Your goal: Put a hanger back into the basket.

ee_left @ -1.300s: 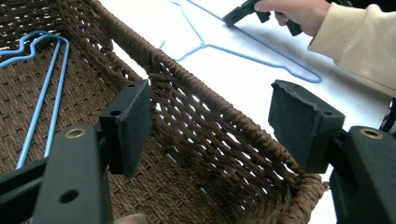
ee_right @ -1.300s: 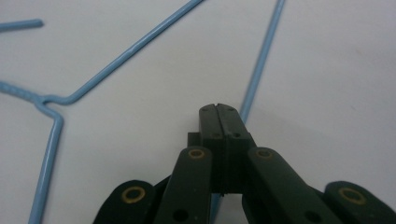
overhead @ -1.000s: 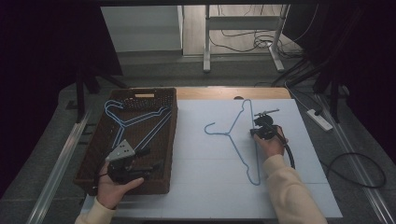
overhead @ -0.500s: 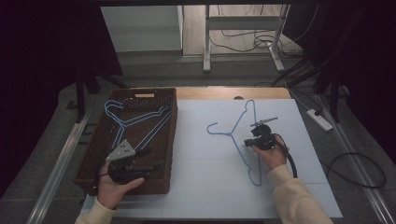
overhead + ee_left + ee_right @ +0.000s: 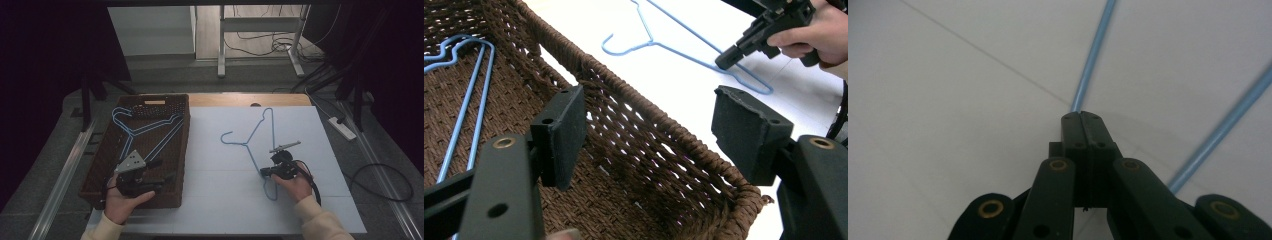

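A blue wire hanger (image 5: 249, 145) lies flat on the white table cover. My right gripper (image 5: 263, 173) is shut on one of its long arms close to the near corner; in the right gripper view the wire (image 5: 1090, 65) runs out from between the closed jaws (image 5: 1081, 116). My left gripper (image 5: 162, 170) hovers open at the near right corner of a brown woven basket (image 5: 186, 145), its jaws (image 5: 649, 130) spread either side of the basket wall (image 5: 649, 105) with nothing held. Blue hangers (image 5: 145, 127) lie inside the basket. The left gripper view also shows the right gripper (image 5: 724, 61) on the table hanger (image 5: 684, 53).
The white cover (image 5: 220, 200) spans most of the table, with a wooden strip (image 5: 235, 100) at the far edge. A power strip (image 5: 342, 127) and cables (image 5: 380, 182) lie on the floor to the right. A desk frame (image 5: 221, 45) stands beyond.
My right gripper has slid along the hanger toward the person, from near its middle to its near corner. The hanger and the left gripper have stayed about where they were.
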`<state>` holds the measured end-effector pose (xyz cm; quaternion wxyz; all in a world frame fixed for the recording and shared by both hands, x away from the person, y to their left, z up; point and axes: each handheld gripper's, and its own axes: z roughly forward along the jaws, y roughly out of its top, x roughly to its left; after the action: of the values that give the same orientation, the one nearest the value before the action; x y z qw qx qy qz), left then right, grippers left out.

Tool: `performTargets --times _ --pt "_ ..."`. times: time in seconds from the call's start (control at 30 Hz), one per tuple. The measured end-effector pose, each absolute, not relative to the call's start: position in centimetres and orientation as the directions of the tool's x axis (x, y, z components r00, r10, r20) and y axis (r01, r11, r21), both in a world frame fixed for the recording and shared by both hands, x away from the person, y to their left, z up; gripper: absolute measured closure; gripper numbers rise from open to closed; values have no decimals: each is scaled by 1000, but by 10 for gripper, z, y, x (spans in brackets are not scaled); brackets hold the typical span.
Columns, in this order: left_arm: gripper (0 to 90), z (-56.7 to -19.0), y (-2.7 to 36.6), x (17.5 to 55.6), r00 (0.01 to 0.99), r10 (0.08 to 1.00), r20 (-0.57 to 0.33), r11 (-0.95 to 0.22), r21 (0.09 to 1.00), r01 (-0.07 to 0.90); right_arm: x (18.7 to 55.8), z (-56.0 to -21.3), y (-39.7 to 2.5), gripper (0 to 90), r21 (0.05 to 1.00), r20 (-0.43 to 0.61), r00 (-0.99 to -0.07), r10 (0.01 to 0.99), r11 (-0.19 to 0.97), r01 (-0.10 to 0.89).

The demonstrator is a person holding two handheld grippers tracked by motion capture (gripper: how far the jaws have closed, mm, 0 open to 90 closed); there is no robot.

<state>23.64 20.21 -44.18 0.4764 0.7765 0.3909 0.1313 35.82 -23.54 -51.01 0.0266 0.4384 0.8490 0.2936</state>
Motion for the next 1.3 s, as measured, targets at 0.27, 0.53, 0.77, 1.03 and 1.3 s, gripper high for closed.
performTargets --times 0.27,0.53,0.77,1.03,1.3 --pt "307 -442 204 237 657 735 -169 -238 842 484 327 -512 -209 900 506 251 -683 686 509 697" --pt "307 -442 204 236 657 735 -169 -237 843 483 305 -511 -183 900 512 255 -750 610 572 640" --pt "308 -442 205 236 657 735 -169 -237 843 483 312 -514 -197 900 500 283 -707 648 529 685" --pt "308 -442 204 236 656 736 -168 -238 843 482 305 -517 -188 900 503 310 -731 607 548 668" --pt "308 -442 204 236 657 735 -168 -238 843 482 295 -521 -174 900 518 335 -756 563 560 646"
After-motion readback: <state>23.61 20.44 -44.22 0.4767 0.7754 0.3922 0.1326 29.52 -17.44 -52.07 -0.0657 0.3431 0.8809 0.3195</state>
